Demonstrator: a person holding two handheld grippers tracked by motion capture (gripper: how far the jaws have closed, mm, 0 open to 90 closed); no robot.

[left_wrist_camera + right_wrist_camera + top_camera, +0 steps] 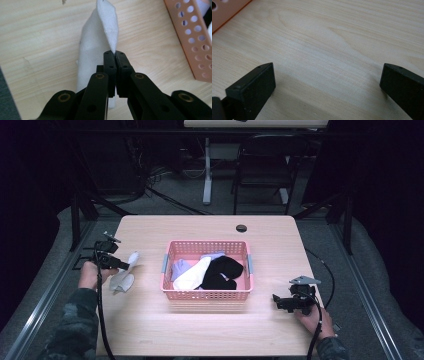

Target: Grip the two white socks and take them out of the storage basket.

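Left gripper (115, 53) clamped on a white sock (96, 52), jaws pinched tight on a fold at the tips. The sock runs ahead of and below the jaws, its far part lying on the table (37, 37); in the high view it sits just beside the left gripper (122, 265), on the side toward the basket (207, 295). Basket wall (197, 45) shows ahead and off to one side of the left jaws, apart from the sock.

Right gripper (327, 82) wide open, nothing between the jaws, bare table under them. In the high view it (276, 301) rests low, near the basket's corner, not touching.

Basket holds a black sock (222, 270), a white one and something lilac.
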